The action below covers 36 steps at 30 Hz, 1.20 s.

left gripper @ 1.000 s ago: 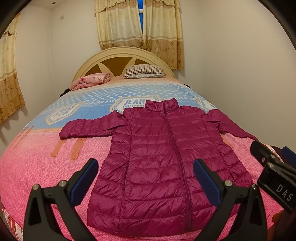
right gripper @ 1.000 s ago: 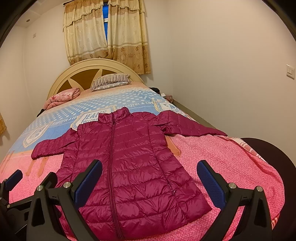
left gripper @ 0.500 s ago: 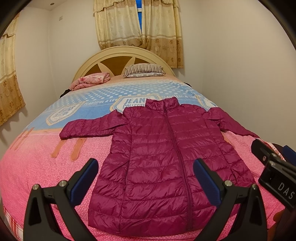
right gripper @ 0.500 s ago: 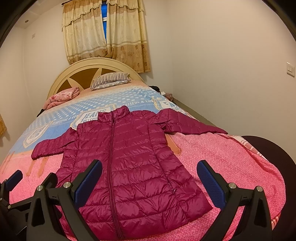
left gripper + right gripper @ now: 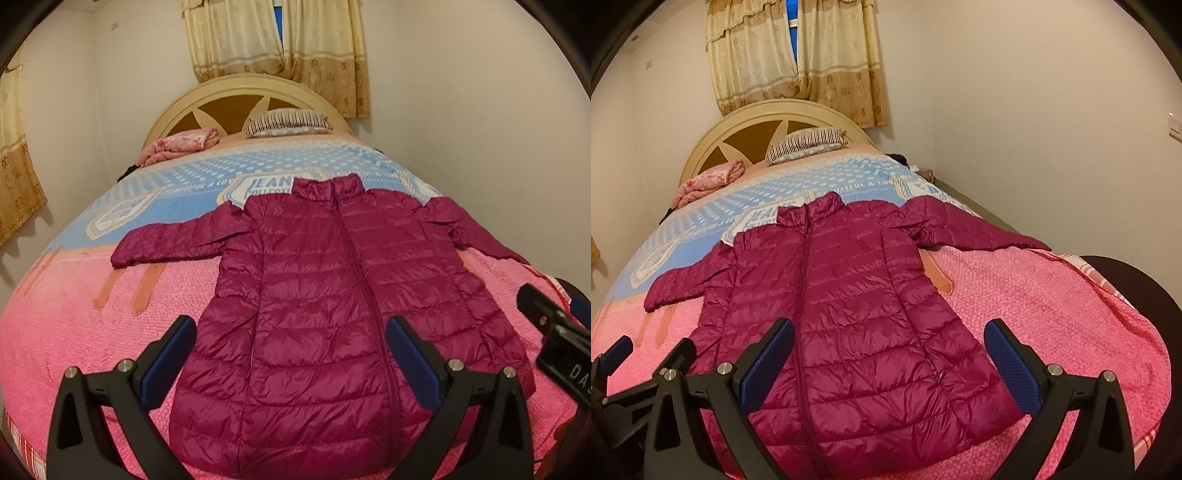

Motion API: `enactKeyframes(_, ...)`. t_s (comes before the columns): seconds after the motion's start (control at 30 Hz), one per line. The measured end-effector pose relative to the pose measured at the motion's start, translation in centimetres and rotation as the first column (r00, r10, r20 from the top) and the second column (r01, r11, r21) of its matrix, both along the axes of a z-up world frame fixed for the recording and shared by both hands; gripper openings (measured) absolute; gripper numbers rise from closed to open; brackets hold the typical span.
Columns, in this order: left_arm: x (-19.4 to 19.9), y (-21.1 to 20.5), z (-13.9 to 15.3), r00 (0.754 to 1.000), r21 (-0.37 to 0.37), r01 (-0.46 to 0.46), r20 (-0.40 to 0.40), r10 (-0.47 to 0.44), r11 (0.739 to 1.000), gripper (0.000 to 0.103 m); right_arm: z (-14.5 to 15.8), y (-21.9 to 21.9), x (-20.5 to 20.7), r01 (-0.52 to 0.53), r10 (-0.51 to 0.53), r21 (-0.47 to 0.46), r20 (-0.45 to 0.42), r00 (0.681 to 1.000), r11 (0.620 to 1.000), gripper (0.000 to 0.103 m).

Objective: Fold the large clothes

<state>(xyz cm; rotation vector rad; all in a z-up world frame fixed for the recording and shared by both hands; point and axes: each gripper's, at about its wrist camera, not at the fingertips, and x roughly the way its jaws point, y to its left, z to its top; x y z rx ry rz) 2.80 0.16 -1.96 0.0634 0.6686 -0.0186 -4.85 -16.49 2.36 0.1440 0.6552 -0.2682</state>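
Note:
A magenta quilted puffer jacket [image 5: 332,314] [image 5: 846,314] lies flat and zipped on the bed, collar toward the headboard, both sleeves spread out sideways. My left gripper [image 5: 291,362] hovers open above the jacket's hem, left of the zipper, holding nothing. My right gripper [image 5: 890,365] hovers open over the hem's right half, also empty. The right gripper's body [image 5: 554,339] shows at the right edge of the left wrist view. At the lower left of the right wrist view sits the left gripper's body [image 5: 631,384].
The bed carries a pink and blue blanket [image 5: 74,332] [image 5: 1052,314]. A striped pillow [image 5: 288,120] and a folded pink quilt [image 5: 177,146] lie by the cream headboard [image 5: 236,96]. Walls run close along both sides; curtains [image 5: 798,59] hang behind.
Both grippers have drifted slightly forward and upward over the hem; the jacket sits a little lower in view. Nothing has been grasped and the jacket has not moved.

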Motion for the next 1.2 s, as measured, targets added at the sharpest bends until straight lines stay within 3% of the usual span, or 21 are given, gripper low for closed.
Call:
enactKeyframes(0.2, 3.9, 1.6, -1.6, 0.997, -0.055, 0.064, -0.034, -0.066, 0.996, 0.103, -1.4, -4.7, 3.5, -0.019, 0.021, 0.048, -0.044, 0.999, 0.999, 0.102)
enactKeyframes(0.27, 6.1, 2.5, -1.9, 0.997, -0.061, 0.058, -0.039, -0.06, 0.996, 0.103, -1.6, -8.3, 5.1, 0.011, -0.004, 0.104, -0.06, 0.998, 0.995, 0.098)
enactKeyframes(0.3, 7.1, 2.7, -2.0, 0.997, -0.059, 0.055, -0.048, -0.057, 0.997, 0.103, -1.6, -9.9, 5.7, 0.023, -0.015, 0.133, -0.06, 0.998, 0.991, 0.092)
enactKeyframes(0.37, 9.5, 3.3, -2.5, 0.996, -0.06, 0.052, -0.068, -0.056, 0.997, 0.103, -1.6, -14.2, 7.4, 0.074, -0.061, 0.182, -0.078, 0.995, 0.981, 0.053)
enactKeyframes(0.4, 10.5, 3.6, -2.9, 0.997, -0.054, 0.044, -0.067, -0.048, 0.998, 0.103, -1.9, -16.3, 8.1, 0.096, -0.079, 0.222, -0.083, 0.993, 0.97, 0.049)
enactKeyframes(0.43, 11.6, 3.9, -3.3, 0.998, -0.03, 0.032, -0.056, -0.034, 0.999, 0.103, -2.2, -19.1, 8.9, 0.119, -0.099, 0.306, -0.08, 0.992, 0.945, 0.049)
enactKeyframes(0.5, 13.4, 4.1, -4.3, 1.0, 0.035, -0.002, -0.031, 0.003, 0.999, 0.103, -3.3, -24.5, 9.9, 0.176, -0.162, 0.486, -0.071, 0.984, 0.856, 0.049)
enactKeyframes(0.57, 14.7, 4.3, -5.2, 0.999, 0.073, -0.042, -0.004, 0.042, 0.996, 0.103, -5.2, -30.6, 11.2, 0.25, -0.25, 0.642, -0.093, 0.964, 0.725, 0.049)
enactKeyframes(0.6, 15.4, 4.3, -5.7, 0.998, 0.082, -0.056, 0.003, 0.056, 0.995, 0.103, -5.9, -32.3, 11.8, 0.281, -0.278, 0.661, -0.112, 0.954, 0.696, 0.049)
enactKeyframes(0.77, 16.7, 3.7, -7.4, 0.992, 0.166, -0.114, 0.08, 0.102, 0.98, 0.103, -8.8, -38.0, 15.4, 0.416, -0.383, 0.66, -0.205, 0.901, 0.625, 0.049)
enactKeyframes(0.87, 17.3, 3.8, -8.1, 0.992, 0.138, -0.113, 0.079, 0.103, 0.984, 0.103, -9.8, -39.2, 17.9, 0.469, -0.406, 0.616, -0.253, 0.878, 0.633, 0.049)
enactKeyframes(1.0, 18.9, 4.6, -9.5, 0.995, 0.097, -0.102, -0.013, 0.103, 0.99, 0.103, -12.4, -40.5, 20.5, 0.539, -0.429, 0.583, -0.33, 0.841, 0.608, 0.049)
enactKeyframes(1.2, 20.4, 8.4, -11.7, 0.965, -0.101, -0.198, -0.191, 0.177, 0.975, 0.103, -16.5, -42.4, 22.2, 0.626, -0.477, 0.593, -0.412, 0.777, 0.507, 0.049)
